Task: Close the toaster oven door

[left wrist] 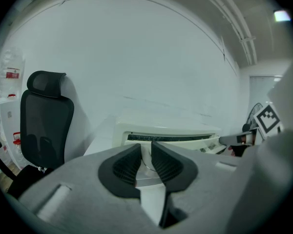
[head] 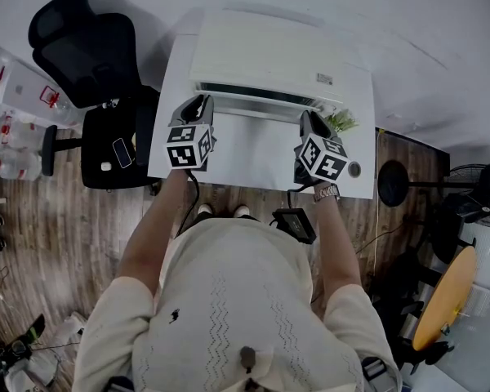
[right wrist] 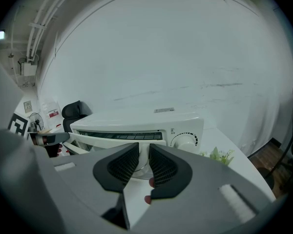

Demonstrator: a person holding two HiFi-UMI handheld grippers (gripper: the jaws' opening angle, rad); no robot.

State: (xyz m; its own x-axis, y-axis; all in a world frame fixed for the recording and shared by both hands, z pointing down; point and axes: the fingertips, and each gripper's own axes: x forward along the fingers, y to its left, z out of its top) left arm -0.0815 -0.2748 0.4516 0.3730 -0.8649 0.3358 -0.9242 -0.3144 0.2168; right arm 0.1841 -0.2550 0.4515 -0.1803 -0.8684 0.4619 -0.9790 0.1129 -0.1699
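At the back of the white tabletop sits the cream toaster oven, a smooth, boxy shell, its door tipped out at the top so a dark slot shows above it. Just in front of the oven I hold the left gripper and right gripper, their ribbed black jaws slightly parted and empty. I judge the door rigid, light on its hinge and slick, so I'd push its top edge rather than pinch.

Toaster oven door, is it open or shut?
Open. The door is tipped forward and down from the toaster oven, and a dark gap shows along the top where it would close.
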